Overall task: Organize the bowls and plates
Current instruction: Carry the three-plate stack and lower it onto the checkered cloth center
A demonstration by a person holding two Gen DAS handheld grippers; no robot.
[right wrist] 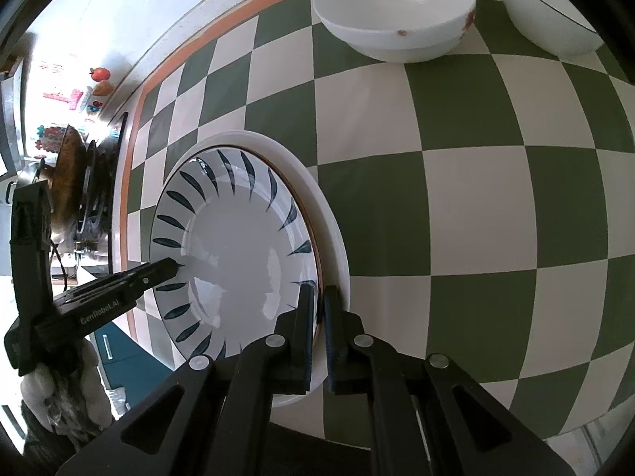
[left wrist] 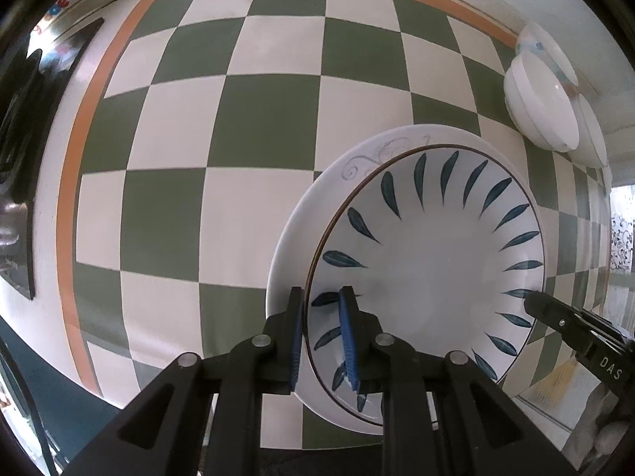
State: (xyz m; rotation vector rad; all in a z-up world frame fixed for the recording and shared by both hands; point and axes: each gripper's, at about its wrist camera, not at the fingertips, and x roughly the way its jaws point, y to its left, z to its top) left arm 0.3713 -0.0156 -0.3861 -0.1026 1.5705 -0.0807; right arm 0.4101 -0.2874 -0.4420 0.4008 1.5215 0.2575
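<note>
"DAS" is showing on the right gripper (left wrist: pixel 533 303); "GenRobeLAI", as far as legible, on the left gripper (right wrist: pixel 174 267). Both are pinching the leaf-patterned plate (left wrist: pixel 428 273) mid-frame, over a white plate (left wrist: pixel 293 238) on the green-checked tablecloth (left wrist: pixel 238 119).

"DAS" and "GenRobeLAI" on hand-held gripper (right wrist: pixel 99 301) bodies

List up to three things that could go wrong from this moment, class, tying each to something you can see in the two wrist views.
1. Each gripper, left gripper and right gripper, pinches only a thin bit of the leaf-pattern plate rim; it could slip or tilt.
2. The white plate beneath may drag along or chip if the upper plate shifts.
3. The stacked bowls sit nearby; a wide swing could knock them.
</note>
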